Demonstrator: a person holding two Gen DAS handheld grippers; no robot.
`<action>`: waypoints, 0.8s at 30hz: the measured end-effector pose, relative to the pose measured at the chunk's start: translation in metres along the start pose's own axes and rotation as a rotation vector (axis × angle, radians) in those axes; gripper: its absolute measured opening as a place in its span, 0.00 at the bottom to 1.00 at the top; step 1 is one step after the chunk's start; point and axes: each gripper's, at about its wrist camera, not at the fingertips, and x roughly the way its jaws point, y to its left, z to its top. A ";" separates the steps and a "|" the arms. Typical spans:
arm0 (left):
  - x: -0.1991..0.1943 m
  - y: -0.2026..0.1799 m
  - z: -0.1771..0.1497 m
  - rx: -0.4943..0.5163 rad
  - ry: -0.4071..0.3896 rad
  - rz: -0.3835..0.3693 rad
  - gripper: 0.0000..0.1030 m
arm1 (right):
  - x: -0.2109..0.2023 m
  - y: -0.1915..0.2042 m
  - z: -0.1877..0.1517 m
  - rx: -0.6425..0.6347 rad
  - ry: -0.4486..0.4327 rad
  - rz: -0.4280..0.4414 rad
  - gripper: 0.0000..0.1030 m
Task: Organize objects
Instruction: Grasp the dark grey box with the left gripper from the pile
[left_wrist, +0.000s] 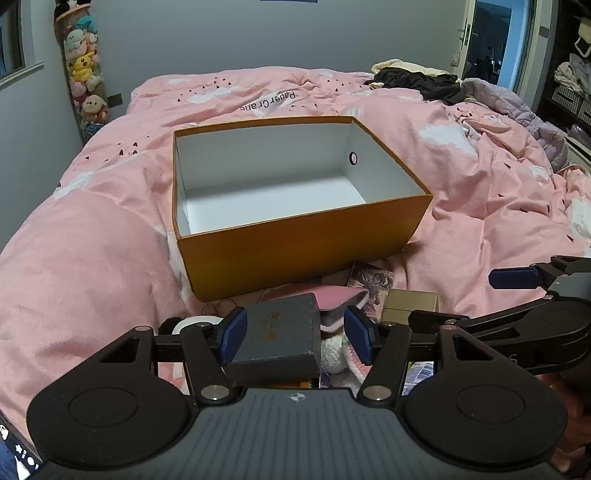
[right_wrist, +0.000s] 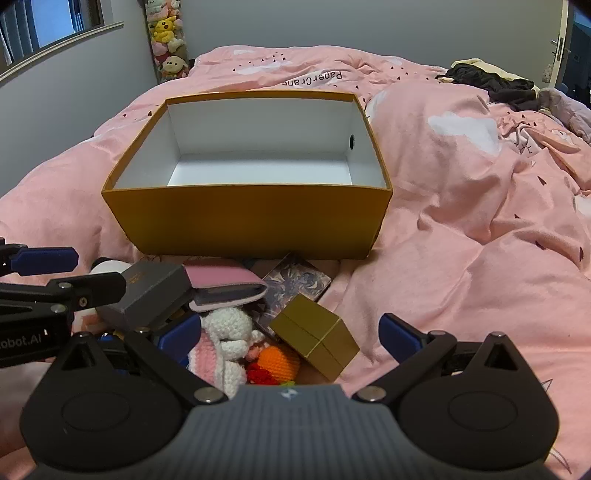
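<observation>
An empty orange box (left_wrist: 295, 240) with a white inside stands on the pink duvet, beyond a small pile of objects. My left gripper (left_wrist: 295, 334) is open around a dark grey box (left_wrist: 277, 332). Its left pad touches the box's side and its right pad stands a little clear. My right gripper (right_wrist: 291, 336) is wide open, low over a white and pink crochet toy (right_wrist: 225, 332) and a gold box (right_wrist: 314, 336), touching neither. A pink wallet (right_wrist: 225, 282) and a patterned card box (right_wrist: 299, 282) lie just in front of the orange box (right_wrist: 251, 221).
The pink duvet (left_wrist: 110, 240) covers the whole bed. Dark clothes (left_wrist: 417, 83) lie at its far right corner. A tall column of plush toys (left_wrist: 85, 74) stands by the far left wall. A white tape roll (left_wrist: 192, 323) sits left of the grey box.
</observation>
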 end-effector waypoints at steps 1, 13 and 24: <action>0.000 0.000 0.000 -0.005 -0.002 0.000 0.67 | 0.000 0.000 0.000 0.000 0.001 0.002 0.99; -0.002 0.001 -0.001 -0.006 -0.005 0.016 0.67 | 0.002 0.003 -0.001 -0.006 0.016 0.009 0.99; -0.001 0.001 -0.002 0.000 -0.001 0.012 0.67 | 0.004 0.003 -0.003 -0.003 0.029 0.014 0.99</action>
